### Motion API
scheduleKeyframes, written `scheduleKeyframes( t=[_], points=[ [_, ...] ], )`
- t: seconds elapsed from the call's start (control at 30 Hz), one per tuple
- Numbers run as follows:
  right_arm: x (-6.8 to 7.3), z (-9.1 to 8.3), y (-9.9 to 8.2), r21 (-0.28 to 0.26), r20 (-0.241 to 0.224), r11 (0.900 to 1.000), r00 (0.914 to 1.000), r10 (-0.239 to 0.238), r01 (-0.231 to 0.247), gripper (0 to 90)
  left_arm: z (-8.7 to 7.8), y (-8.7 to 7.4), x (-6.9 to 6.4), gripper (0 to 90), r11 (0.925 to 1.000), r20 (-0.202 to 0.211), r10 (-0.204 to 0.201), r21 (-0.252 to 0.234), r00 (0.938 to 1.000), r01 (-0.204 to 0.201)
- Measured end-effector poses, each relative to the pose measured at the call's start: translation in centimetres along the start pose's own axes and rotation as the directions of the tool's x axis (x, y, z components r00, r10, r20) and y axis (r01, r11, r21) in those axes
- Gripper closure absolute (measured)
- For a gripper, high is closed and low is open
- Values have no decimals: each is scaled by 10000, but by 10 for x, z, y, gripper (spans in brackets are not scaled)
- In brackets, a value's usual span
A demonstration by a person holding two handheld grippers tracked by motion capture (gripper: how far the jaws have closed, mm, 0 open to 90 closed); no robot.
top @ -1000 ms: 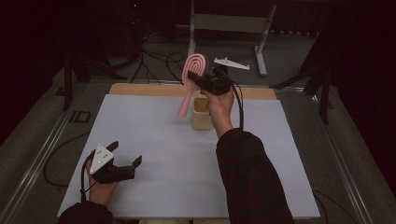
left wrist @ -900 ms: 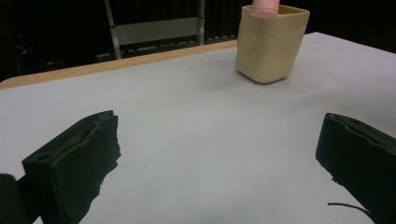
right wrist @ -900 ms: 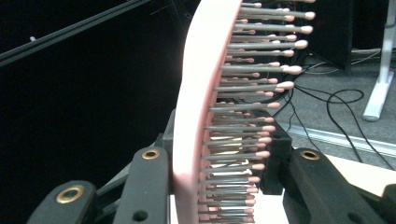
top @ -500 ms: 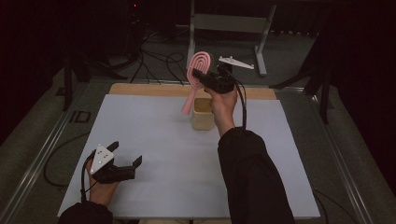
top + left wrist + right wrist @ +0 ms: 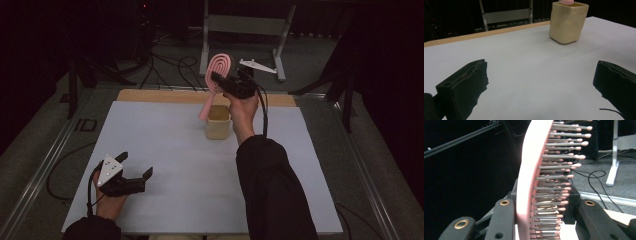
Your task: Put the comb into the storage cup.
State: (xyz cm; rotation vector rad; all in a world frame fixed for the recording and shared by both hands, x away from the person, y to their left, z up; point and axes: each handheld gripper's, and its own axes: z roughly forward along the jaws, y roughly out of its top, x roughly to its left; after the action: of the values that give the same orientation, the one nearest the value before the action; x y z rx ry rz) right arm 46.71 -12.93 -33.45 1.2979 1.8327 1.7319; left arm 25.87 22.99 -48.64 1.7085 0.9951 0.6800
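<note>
My right gripper (image 5: 218, 81) is raised over the far middle of the table, shut on a pink hairbrush (image 5: 219, 66) across its head. In the right gripper view the brush (image 5: 529, 170) stands upright between the jaws, bristles pointing right. Its handle (image 5: 206, 106) slants down to the left rim of a beige cup (image 5: 218, 129); whether the tip is inside I cannot tell. My left gripper (image 5: 134, 172) rests near the table's front left, open and with nothing in it. In the left gripper view, the cup (image 5: 567, 22) stands far beyond the open gripper (image 5: 540, 83), a bit of pink (image 5: 566, 2) at its mouth.
The white table top (image 5: 165, 150) has a wooden strip (image 5: 160, 96) along its far edge. A metal stand (image 5: 240, 25) and cables (image 5: 170, 65) lie on the floor behind. Metal rails (image 5: 45, 165) run along both sides.
The right hand has shifted the brush a little to the right and up, bringing the handle's end closer to the cup. The left gripper has stayed where it was.
</note>
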Motion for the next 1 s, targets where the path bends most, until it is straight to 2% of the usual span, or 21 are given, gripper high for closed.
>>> scheduleKeyframes(
  t=[0.4, 0.73, 1.0],
  points=[
    [-9, -5, 3, -195, 528, 9998, 9986, 3, 8, 634, 0, 0, 0, 2, 10000, 6, -7, 5, 10000, 7],
    [-11, -7, 2, -205, 796, 9996, 9967, -152, 169, 634, 0, 0, 0, 2, 10000, 4, -2, -9, 10000, 2],
    [-16, -8, -1, -186, 953, 9997, 9954, -106, 125, 634, 0, 0, 0, 2, 10000, -6, 13, 11, 10000, -13]
  ],
)
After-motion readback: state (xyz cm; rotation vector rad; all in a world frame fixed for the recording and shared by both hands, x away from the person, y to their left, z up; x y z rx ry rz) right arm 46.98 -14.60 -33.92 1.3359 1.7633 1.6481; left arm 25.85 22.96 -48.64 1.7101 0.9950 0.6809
